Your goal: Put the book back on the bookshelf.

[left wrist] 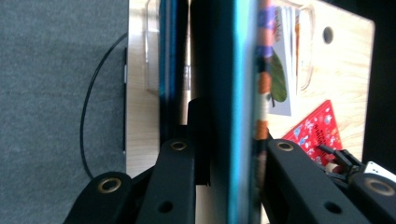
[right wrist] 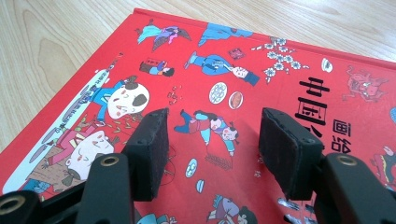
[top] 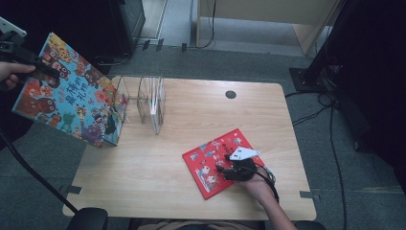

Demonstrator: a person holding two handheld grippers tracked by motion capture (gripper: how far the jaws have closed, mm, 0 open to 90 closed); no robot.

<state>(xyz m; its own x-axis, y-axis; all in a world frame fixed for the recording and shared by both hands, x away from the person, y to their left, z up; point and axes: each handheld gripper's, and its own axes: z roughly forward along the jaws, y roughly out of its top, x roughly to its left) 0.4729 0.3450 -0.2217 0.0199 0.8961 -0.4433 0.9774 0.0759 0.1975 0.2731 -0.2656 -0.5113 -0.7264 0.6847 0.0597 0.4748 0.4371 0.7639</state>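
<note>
**Big picture book up in the air, red one waiting flat**

While the left gripper [top: 14,52] carries the large colourful book [top: 67,93] out past the left edge of the table [top: 143,177], we get a good look at how this thing behaves. It is a wide hardcover, stiff as a board, and in the high view it hangs tilted with its lower corner close to the clear acrylic book rack [top: 151,103]. We see the fingers [left wrist: 175,186] clenched on it in the left gripper view, one on each cover with the teal edge [left wrist: 243,107] running straight up between them. That is a pinch near one border of a broad book, so we judge the weight pulls hard on the grip and the glossy cover could slip or swing; a hold closer to the middle of the long edge would steady it.

Over at the right, the right gripper [top: 234,167] rests above the red book [top: 210,165], which lies flat on the table near the front right. Here the fingers [right wrist: 149,154] stand released, apart, both pads poised on or just over the shiny red cover [right wrist: 243,70] with nothing between them. We reckon this one is thinner and lighter, yet flat on wood it offers no edge to bite. We would take it at a side that overhangs, or tip a corner up first, since the slick cover gives the pads little to hold
</note>
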